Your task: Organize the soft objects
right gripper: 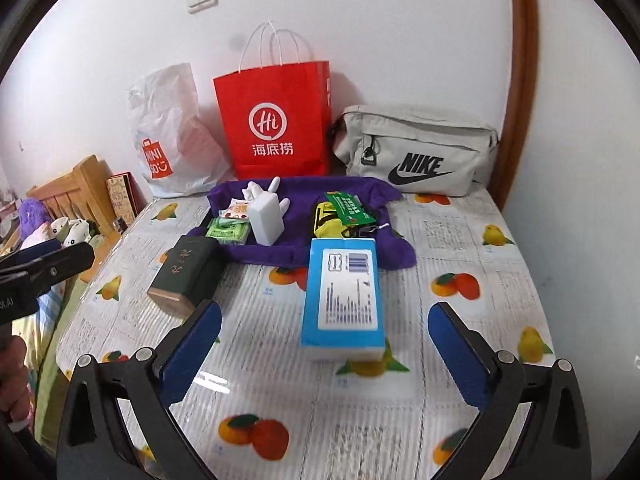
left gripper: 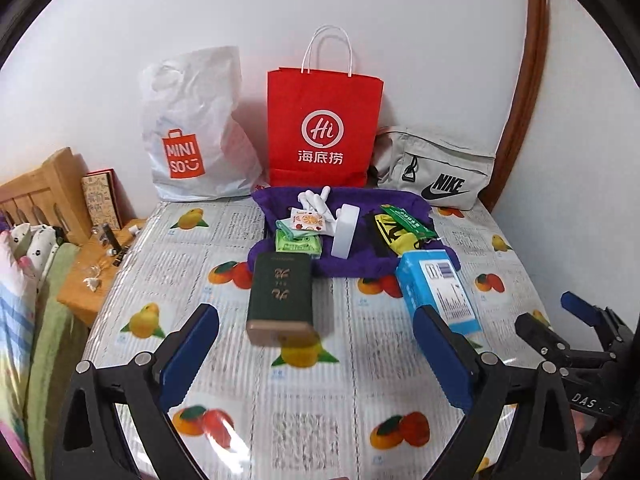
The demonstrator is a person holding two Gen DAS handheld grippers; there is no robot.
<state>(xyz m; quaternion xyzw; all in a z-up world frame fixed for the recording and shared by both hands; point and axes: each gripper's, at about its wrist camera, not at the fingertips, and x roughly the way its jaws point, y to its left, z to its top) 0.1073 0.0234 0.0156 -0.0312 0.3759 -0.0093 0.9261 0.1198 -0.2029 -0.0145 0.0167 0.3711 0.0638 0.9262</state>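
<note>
Two grippers hang low over the fruit-print tablecloth (left gripper: pixel 320 400), both spread wide and holding nothing. Going from the left: the MINISO plastic bag (left gripper: pixel 192 136) leans on the wall, the red paper bag (left gripper: pixel 324 120) stands beside it, and the grey Nike bag (left gripper: pixel 436 168) lies at the right end. In front of them lies a purple cloth (left gripper: pixel 352 256) carrying small items: green tissue packets (left gripper: pixel 298 244), a white block (left gripper: pixel 346 232), a yellow and black pouch (left gripper: pixel 390 232) and a green card (left gripper: pixel 408 222).

Nearer the person, the dark green tissue pack (left gripper: pixel 280 296) lies straight ahead of the left gripper (left gripper: pixel 316 344), its long axis running away from the camera and roughly centred between the blue pads (left gripper: pixel 192 344). The blue tissue pack (right gripper: pixel 344 296) lies likewise straight ahead of the right gripper (right gripper: pixel 324 340), long axis also pointing away, its near end just beyond the fingertips.

Each pack is therefore nearest its own side's gripper, and I judge that a short forward push would bring the jaws across the narrow width of either one. Both packs look compressible, so a moderate squeeze should do.
</note>
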